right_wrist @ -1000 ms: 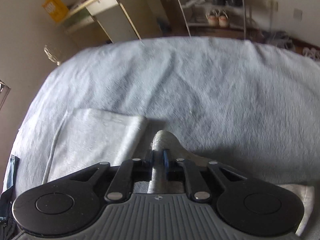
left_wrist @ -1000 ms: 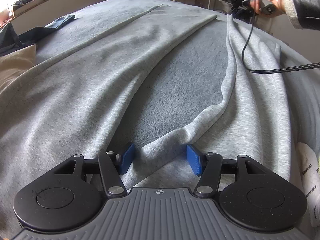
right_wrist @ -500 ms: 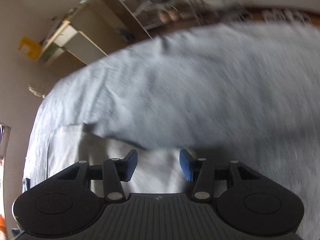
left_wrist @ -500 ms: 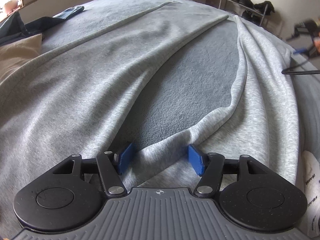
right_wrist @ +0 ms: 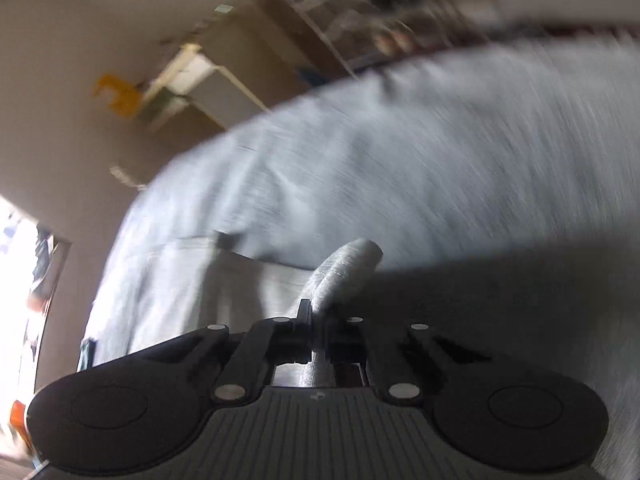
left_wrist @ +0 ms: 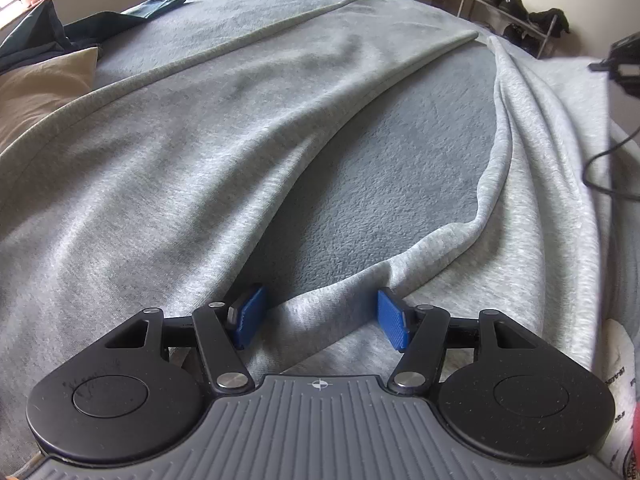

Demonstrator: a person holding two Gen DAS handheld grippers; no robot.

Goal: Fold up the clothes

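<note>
The light grey garment (left_wrist: pixel 208 152) lies spread over the bed's darker grey blanket (left_wrist: pixel 400 184), filling most of the left wrist view. Two long folds run from the lower centre toward the upper right of the frame, with a wedge of bare blanket between them. A bunched edge of the garment sits at lower centre between the blue pads (left_wrist: pixel 394 324) of the left tool (left_wrist: pixel 320 322), which stand apart on either side of it; from this view I cannot tell whether they press the cloth.

In the right wrist view, which is blurred, the right tool (right_wrist: pixel 318 334) is clenched on a narrow roll of the same grey fabric (right_wrist: pixel 344 268) that sticks out past its tips at centre frame. More of the pale cloth lies flat at centre left.

At the upper left of the left view lie a tan pillow (left_wrist: pixel 40 88) and dark clothing (left_wrist: pixel 160 2). A black cable (left_wrist: pixel 600 172) curves along the right edge, and a shoe rack (left_wrist: pixel 516 8) stands at upper right. A pale cabinet (right_wrist: pixel 200 84) shows at the upper left of the right view.
</note>
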